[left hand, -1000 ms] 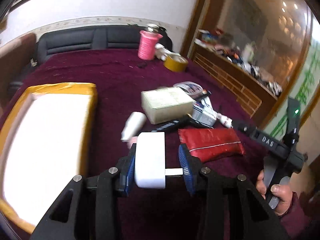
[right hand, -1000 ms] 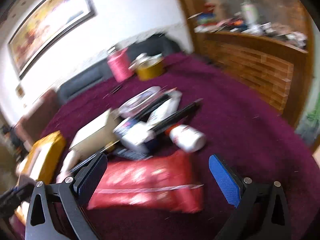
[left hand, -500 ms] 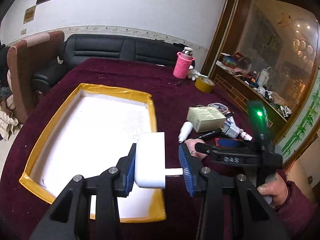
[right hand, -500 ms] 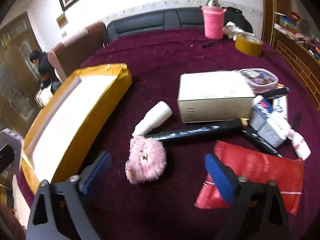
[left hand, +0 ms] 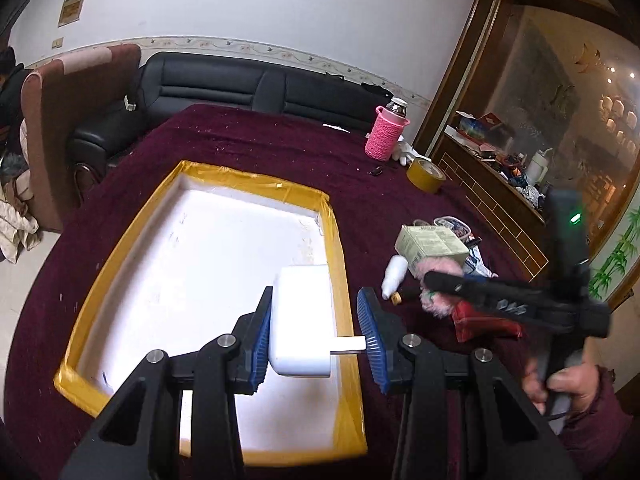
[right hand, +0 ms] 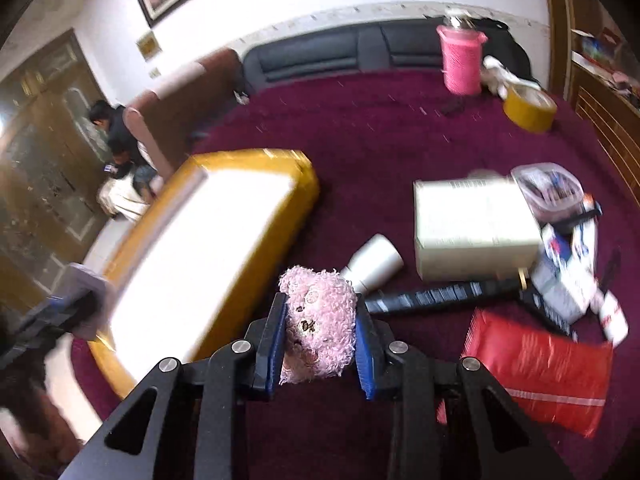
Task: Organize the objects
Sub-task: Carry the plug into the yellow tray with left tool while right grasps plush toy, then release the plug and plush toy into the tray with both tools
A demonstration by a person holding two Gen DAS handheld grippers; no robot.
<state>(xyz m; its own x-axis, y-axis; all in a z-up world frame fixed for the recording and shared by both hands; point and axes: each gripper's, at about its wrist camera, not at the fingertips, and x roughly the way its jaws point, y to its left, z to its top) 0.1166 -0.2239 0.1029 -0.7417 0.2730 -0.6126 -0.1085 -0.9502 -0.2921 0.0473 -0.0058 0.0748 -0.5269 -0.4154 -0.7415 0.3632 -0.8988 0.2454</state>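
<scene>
Between the blue pads of the left gripper (left hand: 318, 330) sits a white blocky plastic charger (left hand: 301, 322), its flat side against the left pad and its metal prongs reaching the right pad, so the gripper is clamped on it. Beneath and ahead of it lies a shallow white tray with a yellow taped rim (left hand: 334, 236) on the dark maroon cloth of the table (left hand: 248, 148), the charger hanging over the tray's right inner edge. To that gripper's right the other handheld tool appears, a hand (left hand: 560, 380) around its grip, with a pale green cardboard box (left hand: 430, 242) and a white plastic bottle (left hand: 394, 274) beyond it. From the right wrist view, the right gripper (right hand: 320, 340) is closed narrowly around a fluffy pink plush toy (right hand: 320, 316), squeezed between both pads. Just ahead of it lies the white bottle (right hand: 374, 264), and a long black rod (right hand: 440, 294) runs off to the right. Further right rests a red foil packet (right hand: 536, 372); the tray (right hand: 298, 196) stands to the left, blurred.
</scene>
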